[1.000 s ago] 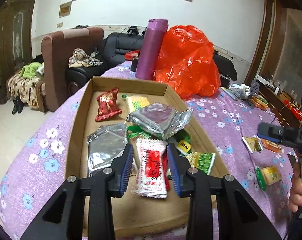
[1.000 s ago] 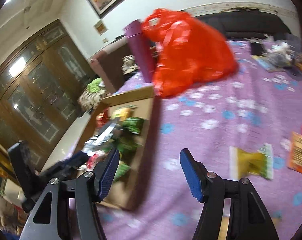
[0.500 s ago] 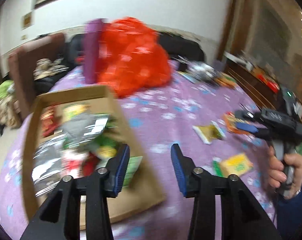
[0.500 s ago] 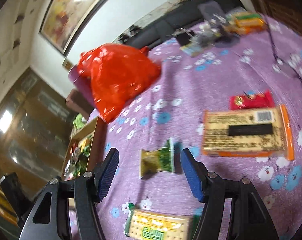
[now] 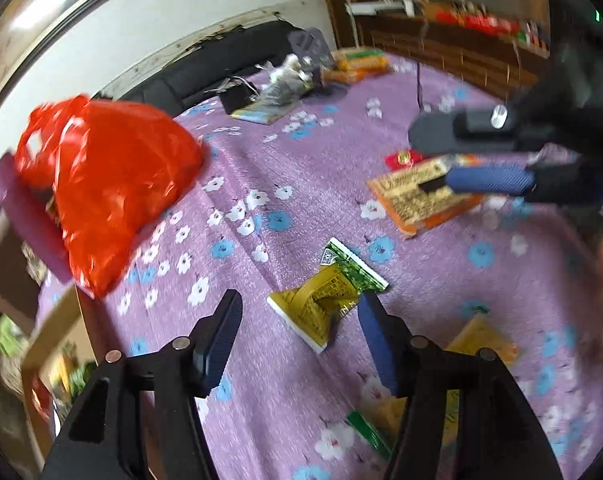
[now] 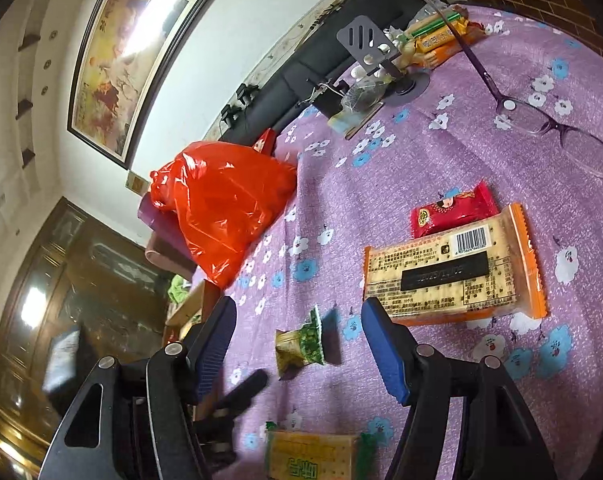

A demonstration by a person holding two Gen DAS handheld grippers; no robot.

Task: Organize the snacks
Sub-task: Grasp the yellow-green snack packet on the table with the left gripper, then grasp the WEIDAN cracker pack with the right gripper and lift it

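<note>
Left gripper (image 5: 299, 332) left cardboard box (image 5: 49, 336), where it stood over red-white packet a second ago; now over purple floral cloth (image 5: 261, 184). Jaws have just been opening, nothing between pads, nothing held. Green-yellow snack packet (image 5: 327, 294) lies just ahead of its tips, well right of box. Judgement: next pickup starts. Left gripper points steeply down, rolled. Right gripper (image 6: 299, 344) released too, empty, slanting down toward same packet (image 6: 299, 346); orange cracker pack (image 6: 453, 276) right of packet.

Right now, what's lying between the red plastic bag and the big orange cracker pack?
Only bare flowered tablecloth. In the right wrist view nothing lies between the red plastic bag and the orange cracker pack; the small green-and-yellow packet sits nearer the camera.
</note>
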